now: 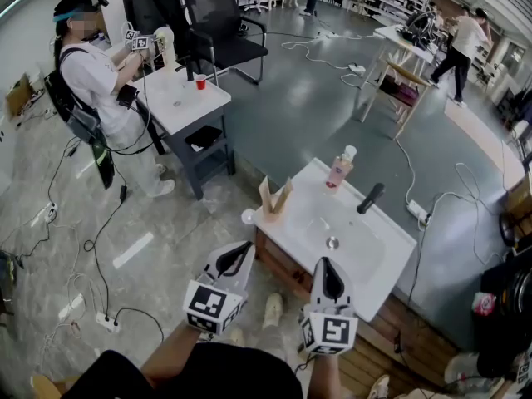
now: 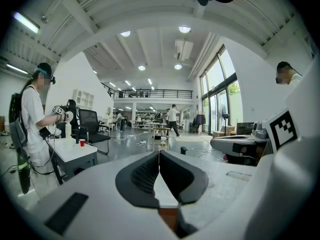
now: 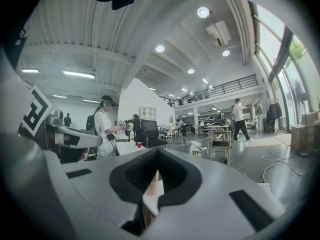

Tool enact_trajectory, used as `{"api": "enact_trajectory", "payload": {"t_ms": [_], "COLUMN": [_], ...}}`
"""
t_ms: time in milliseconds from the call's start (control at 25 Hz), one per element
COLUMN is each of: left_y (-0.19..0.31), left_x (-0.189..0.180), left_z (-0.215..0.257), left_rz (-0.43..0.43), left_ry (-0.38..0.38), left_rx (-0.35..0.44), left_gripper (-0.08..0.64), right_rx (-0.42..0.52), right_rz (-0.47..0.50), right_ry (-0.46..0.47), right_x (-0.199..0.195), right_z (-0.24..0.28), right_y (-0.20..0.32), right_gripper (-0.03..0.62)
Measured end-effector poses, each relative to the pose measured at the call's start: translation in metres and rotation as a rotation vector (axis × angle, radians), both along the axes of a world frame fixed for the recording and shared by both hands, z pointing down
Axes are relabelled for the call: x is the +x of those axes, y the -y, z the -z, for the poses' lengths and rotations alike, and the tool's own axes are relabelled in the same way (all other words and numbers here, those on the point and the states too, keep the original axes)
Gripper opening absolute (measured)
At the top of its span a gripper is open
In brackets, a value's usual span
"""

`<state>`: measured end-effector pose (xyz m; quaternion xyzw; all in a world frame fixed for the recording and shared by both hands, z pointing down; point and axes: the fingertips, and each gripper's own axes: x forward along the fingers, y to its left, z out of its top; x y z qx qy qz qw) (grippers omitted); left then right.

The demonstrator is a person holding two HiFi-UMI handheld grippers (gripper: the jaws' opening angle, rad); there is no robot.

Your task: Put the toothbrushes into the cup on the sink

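Head view: glossy white rectangular sink (image 1: 293,223), black cylindrical faucet (image 1: 371,198).

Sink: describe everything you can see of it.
The sink is a white, glossy rectangular slab with a shallow basin and a metal drain at its centre. It sits level on a wooden cabinet, turned diagonally in the head view. A black faucet and a pink bottle with a white cap stand on its far rim.
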<state>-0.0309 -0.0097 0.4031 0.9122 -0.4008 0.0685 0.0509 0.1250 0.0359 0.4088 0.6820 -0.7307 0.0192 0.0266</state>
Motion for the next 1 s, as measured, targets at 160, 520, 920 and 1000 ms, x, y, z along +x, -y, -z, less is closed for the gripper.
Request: {"api": "enact_trajectory", "payload": {"t_ms": [160, 520, 920, 1000], "left_y": [0.0021, 0.0052, 0.0084, 0.0091], "left_x": [0.0034, 0.0011, 0.0031, 0.0019], "left_z": [-0.0008, -0.0033, -0.0049, -0.0061], "left_rz": [-0.006, -0.003, -0.008, -0.001], "left_ry": [0.000, 0.013, -0.009, 0.013], "left_rx": [0.001, -0.007, 0.000, -0.011], "left_gripper": [0.006, 0.006, 0.006, 0.006], "right_rx": [-0.006, -0.010, -0.011, -0.005], "right_rz": [-0.001, -0.001, 0.000, 0.000], "right_ry": [0.000, 0.001, -0.001, 0.000], "right_x": [0.0021, 0.0012, 0.0018, 0.0022], "right_z": [-0.0022, -0.0040, -0.0074, -0.0062], "right_y": [0.0020, 0.0060, 0.0085, 0.0093], "right_gripper": [-0.002, -0.002, -0.002, -0.002]}}
